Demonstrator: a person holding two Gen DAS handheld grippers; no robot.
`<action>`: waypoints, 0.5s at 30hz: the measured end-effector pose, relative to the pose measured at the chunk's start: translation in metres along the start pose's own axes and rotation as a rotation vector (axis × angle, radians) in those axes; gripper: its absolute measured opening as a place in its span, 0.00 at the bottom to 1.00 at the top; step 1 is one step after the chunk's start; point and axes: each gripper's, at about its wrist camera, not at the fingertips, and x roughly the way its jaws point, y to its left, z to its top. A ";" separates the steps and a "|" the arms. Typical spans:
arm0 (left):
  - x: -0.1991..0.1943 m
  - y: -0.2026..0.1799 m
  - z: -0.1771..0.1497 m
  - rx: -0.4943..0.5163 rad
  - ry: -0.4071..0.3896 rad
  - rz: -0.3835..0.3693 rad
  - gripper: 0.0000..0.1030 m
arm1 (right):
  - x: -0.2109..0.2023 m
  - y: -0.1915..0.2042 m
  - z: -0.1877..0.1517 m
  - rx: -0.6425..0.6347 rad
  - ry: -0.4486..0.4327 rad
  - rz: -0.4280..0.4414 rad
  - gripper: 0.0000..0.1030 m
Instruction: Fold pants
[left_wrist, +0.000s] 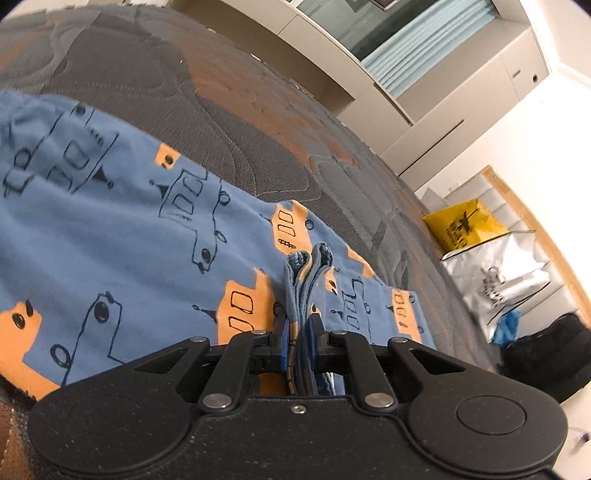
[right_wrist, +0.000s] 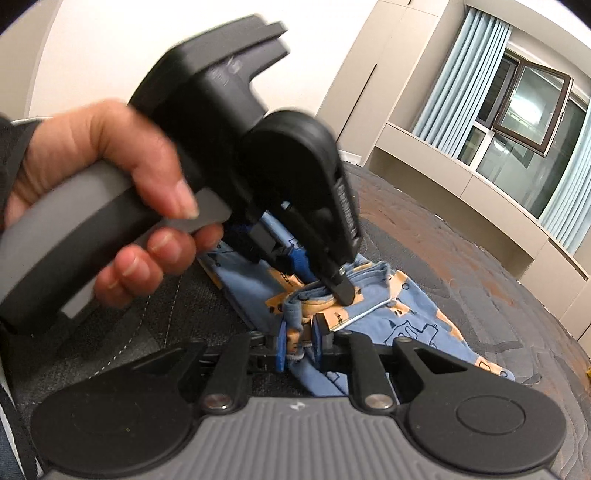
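Blue pants (left_wrist: 122, 229) with orange and dark-outlined vehicle prints lie spread on a grey quilted mattress (left_wrist: 229, 110). My left gripper (left_wrist: 299, 339) is shut on a bunched edge of the pants, with folded layers standing up between its blue pads. In the right wrist view the pants (right_wrist: 402, 314) lie ahead, and my right gripper (right_wrist: 301, 341) is shut on a bunched fold of them. The left gripper (right_wrist: 332, 284), held by a hand (right_wrist: 122, 206), pinches the same cloth just beyond the right one.
A yellow bag (left_wrist: 465, 225), a silver bag (left_wrist: 502, 280) and a dark bag (left_wrist: 546, 354) stand on the floor past the mattress edge. Cabinets and a curtained window (right_wrist: 524, 110) line the far wall.
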 end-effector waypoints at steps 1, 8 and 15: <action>0.000 0.001 0.000 -0.010 -0.002 -0.009 0.13 | 0.002 -0.003 0.002 0.004 0.002 0.003 0.18; -0.014 -0.013 0.002 0.035 -0.068 0.019 0.63 | -0.015 -0.029 -0.012 0.051 -0.029 -0.031 0.87; -0.008 -0.059 -0.005 0.262 -0.217 0.255 0.99 | -0.033 -0.110 -0.045 0.167 -0.076 -0.266 1.00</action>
